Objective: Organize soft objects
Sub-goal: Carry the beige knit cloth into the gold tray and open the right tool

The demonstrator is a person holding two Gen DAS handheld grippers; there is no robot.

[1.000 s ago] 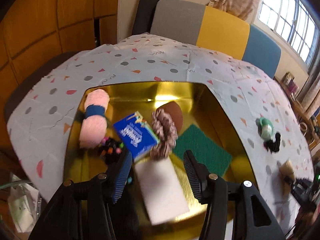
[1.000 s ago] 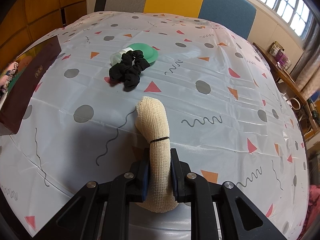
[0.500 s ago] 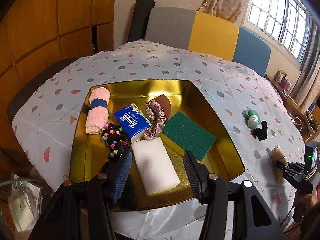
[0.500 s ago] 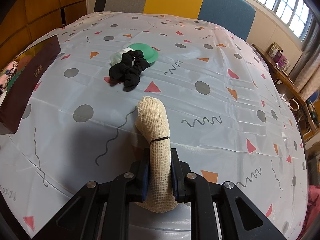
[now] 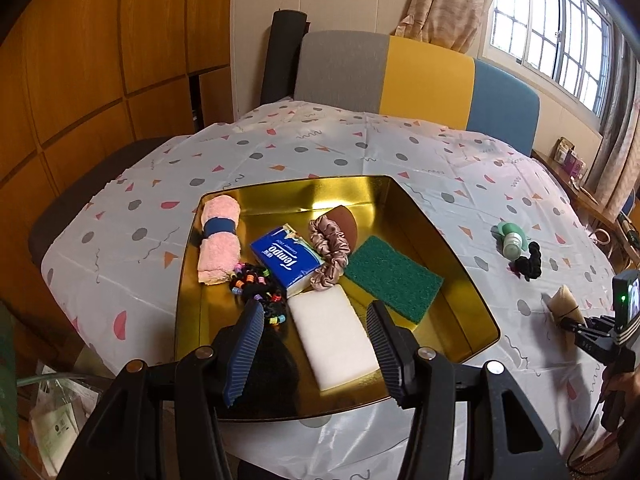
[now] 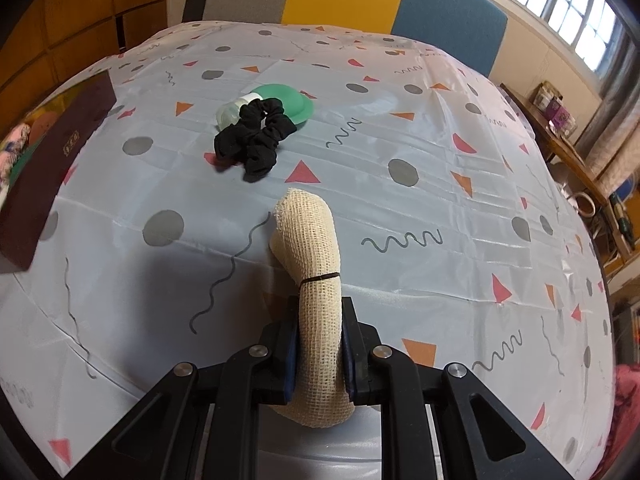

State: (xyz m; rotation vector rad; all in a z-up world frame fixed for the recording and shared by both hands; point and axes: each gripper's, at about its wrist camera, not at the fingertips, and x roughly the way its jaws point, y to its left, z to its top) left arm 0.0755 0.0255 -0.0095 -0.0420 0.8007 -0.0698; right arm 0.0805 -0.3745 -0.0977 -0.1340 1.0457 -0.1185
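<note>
right gripper (image 6: 320,356) pinching the gauze roll (image 6: 316,280) low in the frame, its tip on the cloth; left gripper (image 5: 316,344) spread, empty, over the gold tray (image 5: 472,300). the floppy roll could sag and catch the tray's rim.

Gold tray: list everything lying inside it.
Inside the gold tray: rolled pink towel, blue tissue pack, pink scrunchie, green scouring pad, white sponge, beaded hair ties, and a brown round thing half covered by the scrunchie.
</note>
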